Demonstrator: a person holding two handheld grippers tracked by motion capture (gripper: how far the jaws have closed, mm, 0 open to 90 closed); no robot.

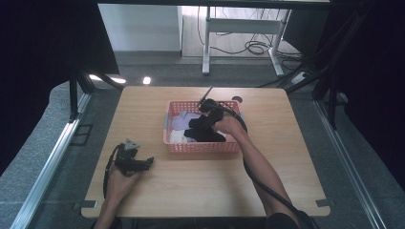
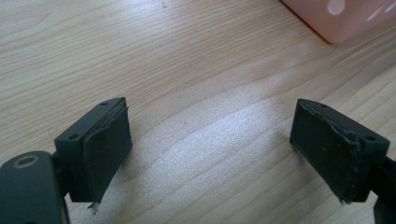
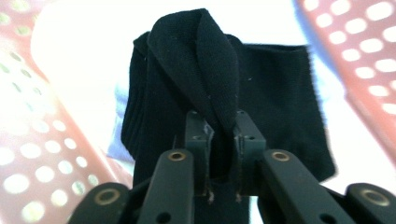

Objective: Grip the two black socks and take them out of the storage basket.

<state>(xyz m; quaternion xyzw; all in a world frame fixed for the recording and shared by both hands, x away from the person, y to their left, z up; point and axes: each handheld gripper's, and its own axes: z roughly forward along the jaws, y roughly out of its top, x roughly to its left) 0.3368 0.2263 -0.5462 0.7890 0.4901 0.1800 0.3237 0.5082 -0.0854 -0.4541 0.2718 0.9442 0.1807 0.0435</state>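
High view: I've got the right hand-held gripper (image 1: 206, 116) down inside the pink basket (image 1: 200, 147), which sits past mid-table on the light wood-grain table (image 1: 191, 186). The basket is rectangular plastic w/ perforated walls. Inside it there's a black sock (image 1: 206, 132) bunched under my gripper, plus pale lavender fabric (image 1: 181, 119) and white fabric (image 1: 177, 137) towards the basket's left side. The left hand-held gripper (image 1: 145, 162) rests on the table near the front left, well apart from the basket, w/ its grey three-cornered plate on top and a black cable looping beside my hand.

Left gripper view: the jaws stand wide apart, nothing between them, just bare table w/ fine wavy grain. The pads (image 2: 105, 151) are flat, dark, rubbery rectangles, a bit frayed at the edges. A rounded corner of the basket (image 2: 345, 21), smooth pink plastic, shows top right, well clear of the jaws.

Right gripper view: the jaws are pinched tight on a raised fold of the black sock (image 3: 210, 74). The fold stands up between the pads as a soft rounded ridge; the knit is fine and matte, w/ ribbing visible at the left edge. The rest of the sock lies flat over washed-out white fabric (image 3: 79, 56). The basket walls (image 3: 42, 154) run down both sides, reddish-pink w/ rows of oval holes, blurred.
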